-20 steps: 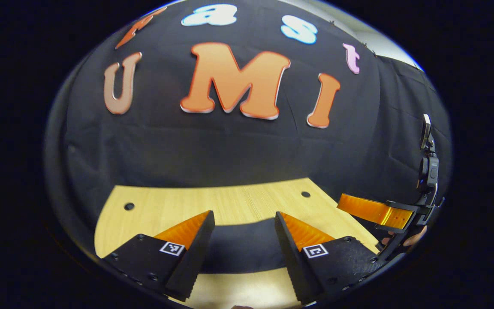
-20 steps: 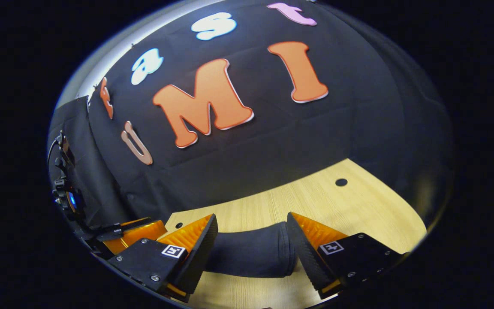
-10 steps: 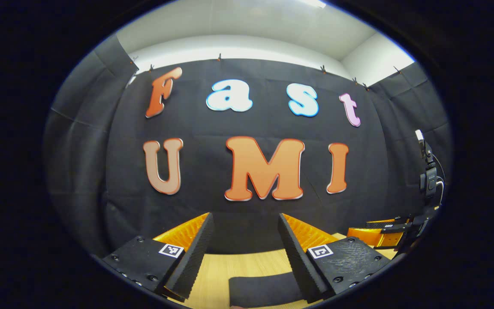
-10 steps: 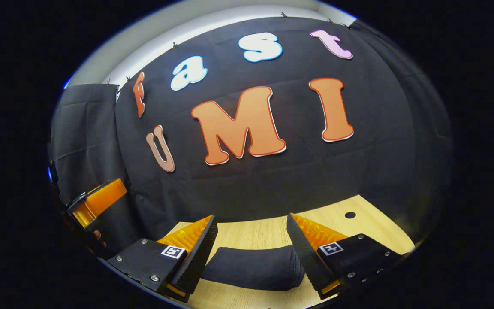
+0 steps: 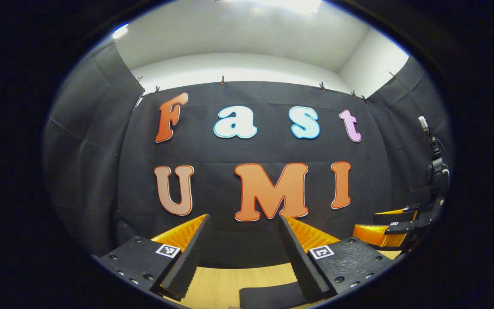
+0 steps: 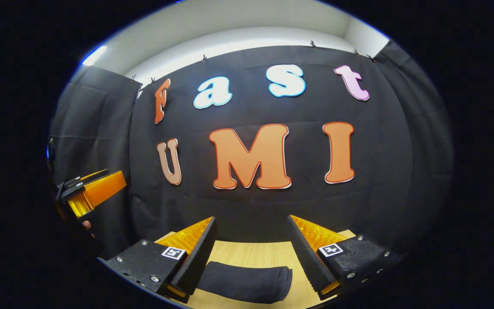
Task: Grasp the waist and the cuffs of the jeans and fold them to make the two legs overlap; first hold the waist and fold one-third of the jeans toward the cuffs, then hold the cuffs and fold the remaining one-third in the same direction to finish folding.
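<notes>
L hand-held gripper (image 5: 244, 223) & R hand-held gripper (image 6: 252, 225) both wide, empty, above folded jeans (image 6: 247, 283) on table (image 6: 268, 255)

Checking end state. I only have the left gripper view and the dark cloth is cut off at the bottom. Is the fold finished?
Observer: It looks so. In the right gripper view the dark folded jeans lie as one compact bundle on the light wooden table.
Operator: Is the right tool gripping them?
Observer: No. The right tool is open and no cloth is pinched.
Operator: Is the left tool clear?
Observer: Yes. The left tool is off to the side against the black wall cloth, away from the bundle.
</notes>
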